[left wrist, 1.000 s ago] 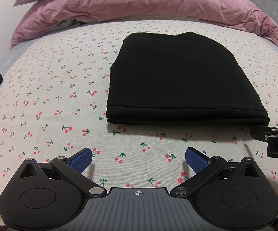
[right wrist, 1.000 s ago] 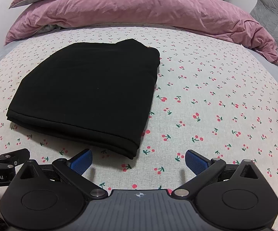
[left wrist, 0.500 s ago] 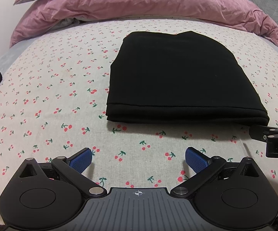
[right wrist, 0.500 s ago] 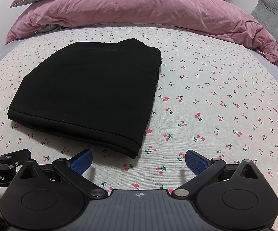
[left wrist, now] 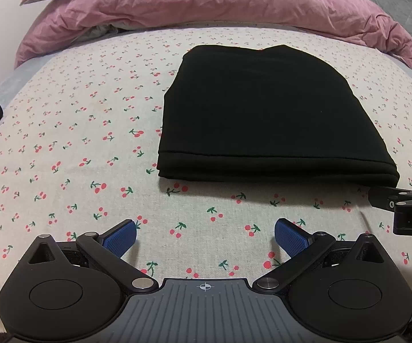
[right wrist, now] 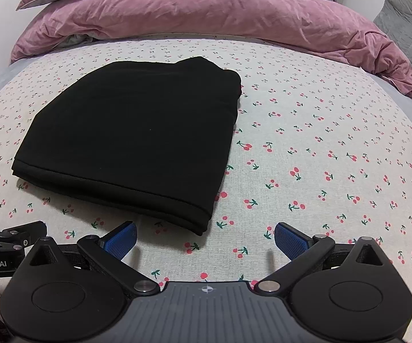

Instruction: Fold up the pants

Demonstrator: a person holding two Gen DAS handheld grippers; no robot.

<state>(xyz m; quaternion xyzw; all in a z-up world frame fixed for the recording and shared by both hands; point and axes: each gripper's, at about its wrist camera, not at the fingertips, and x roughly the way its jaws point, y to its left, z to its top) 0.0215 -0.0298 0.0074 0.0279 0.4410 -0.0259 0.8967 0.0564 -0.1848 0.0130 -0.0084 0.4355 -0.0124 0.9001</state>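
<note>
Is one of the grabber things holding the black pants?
No, the left gripper and right gripper both have open jaws, short of the folded black pants.

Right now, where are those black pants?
The folded black pants lie on the cherry-print sheet, just beyond both open grippers, with the pink duvet behind them.

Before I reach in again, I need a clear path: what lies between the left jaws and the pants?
Only bare cherry-print sheet, per the left wrist view; the pants lie beyond it.

Two low wrist views facing up the bed [left wrist: 63, 143], near, sharing folded pants [left wrist: 263, 114], left view leftward
</note>
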